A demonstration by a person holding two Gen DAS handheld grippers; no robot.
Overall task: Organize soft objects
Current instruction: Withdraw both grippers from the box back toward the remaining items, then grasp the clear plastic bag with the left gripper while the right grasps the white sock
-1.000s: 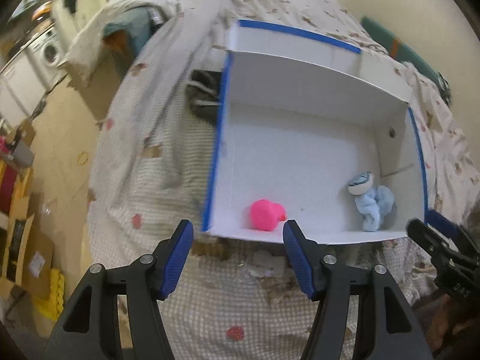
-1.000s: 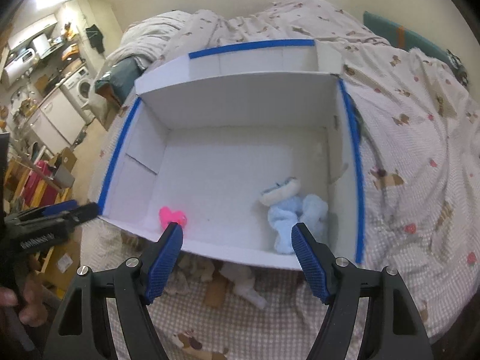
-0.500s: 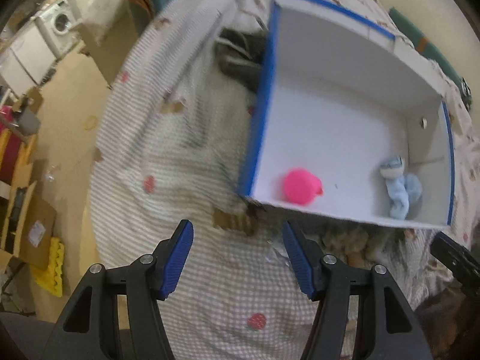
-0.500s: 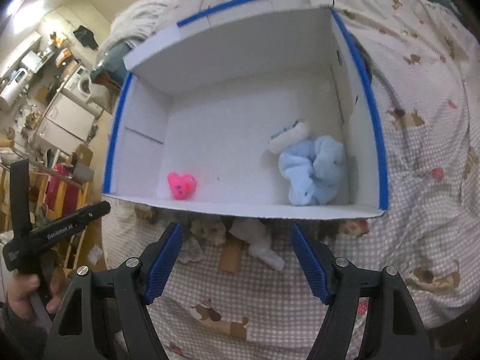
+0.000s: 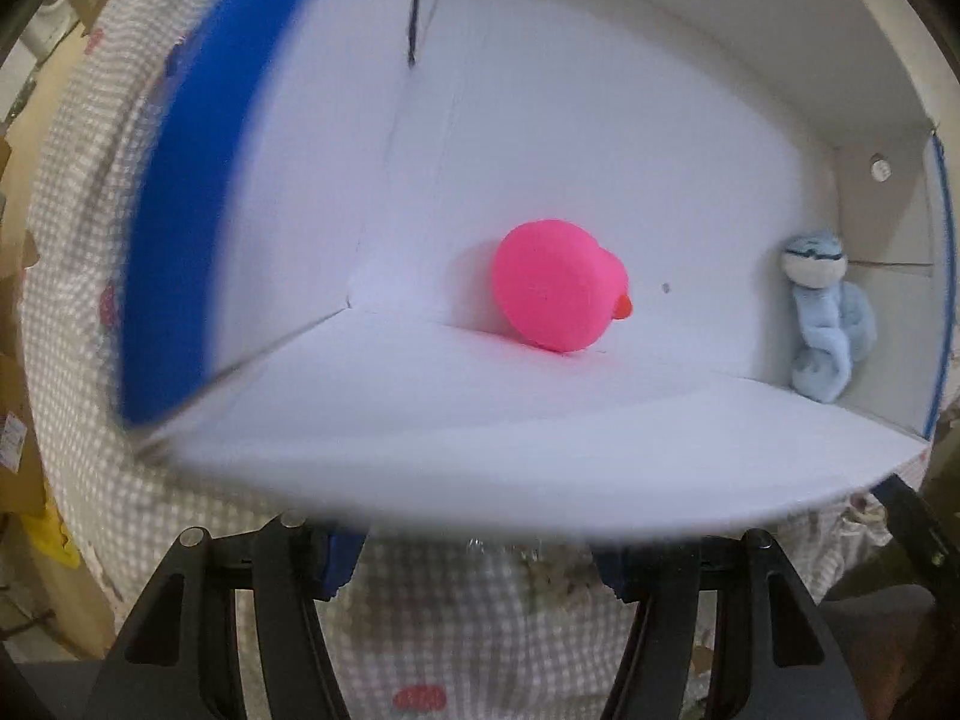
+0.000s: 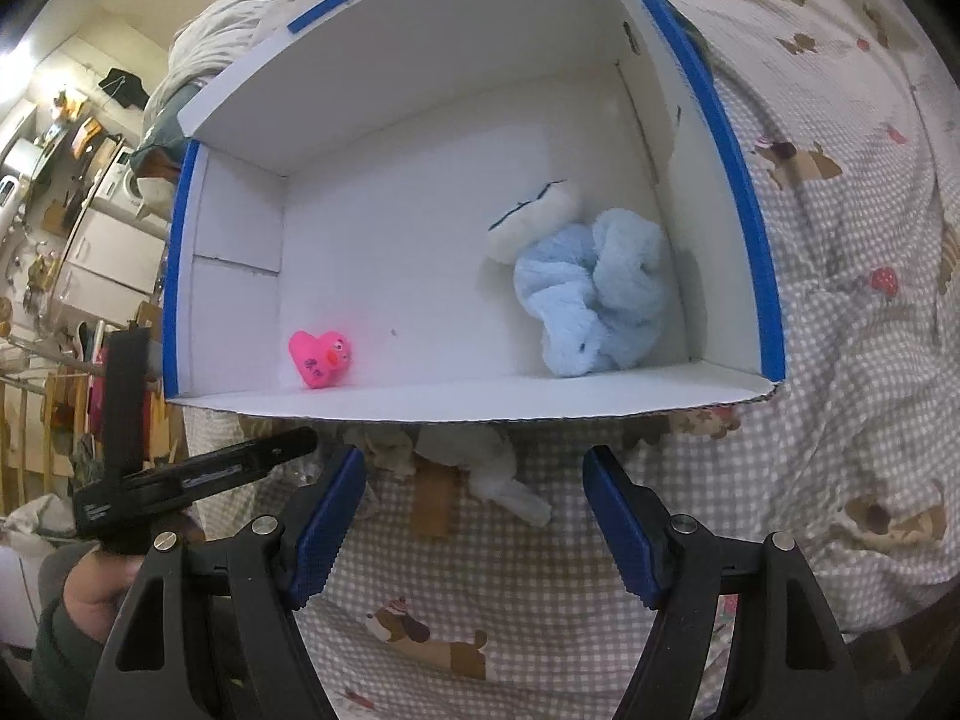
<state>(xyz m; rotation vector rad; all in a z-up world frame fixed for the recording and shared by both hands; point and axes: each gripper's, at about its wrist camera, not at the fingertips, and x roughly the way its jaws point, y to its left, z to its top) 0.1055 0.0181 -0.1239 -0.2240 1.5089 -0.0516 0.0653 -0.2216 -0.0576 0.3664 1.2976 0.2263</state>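
A white cardboard box (image 6: 744,252) with blue-taped rims lies on the bed. Inside it, a pink rubber duck (image 5: 561,285) (image 6: 318,360) rests by the near wall at the left. A light blue plush (image 5: 825,324) (image 6: 591,294) sits at the right. My left gripper (image 5: 474,546) hangs open just outside the near wall, and the blurred rim hides its fingertips. It shows from the side as the left gripper (image 6: 300,441) in the right wrist view. My right gripper (image 6: 474,510) is open above a white soft toy (image 6: 498,468) on the blanket in front of the box.
A checked blanket (image 6: 840,360) with dog prints covers the bed. A brown card scrap (image 6: 435,504) and a grey plush (image 6: 384,447) lie beside the white toy. A hand (image 6: 90,588) holds the left gripper. Cluttered shelves (image 6: 72,192) stand beyond the bed's left edge.
The left gripper has dropped steeply towards the box's front wall, which now fills its view. The right gripper has sunk a little and tipped further down. Both jaws kept their width.
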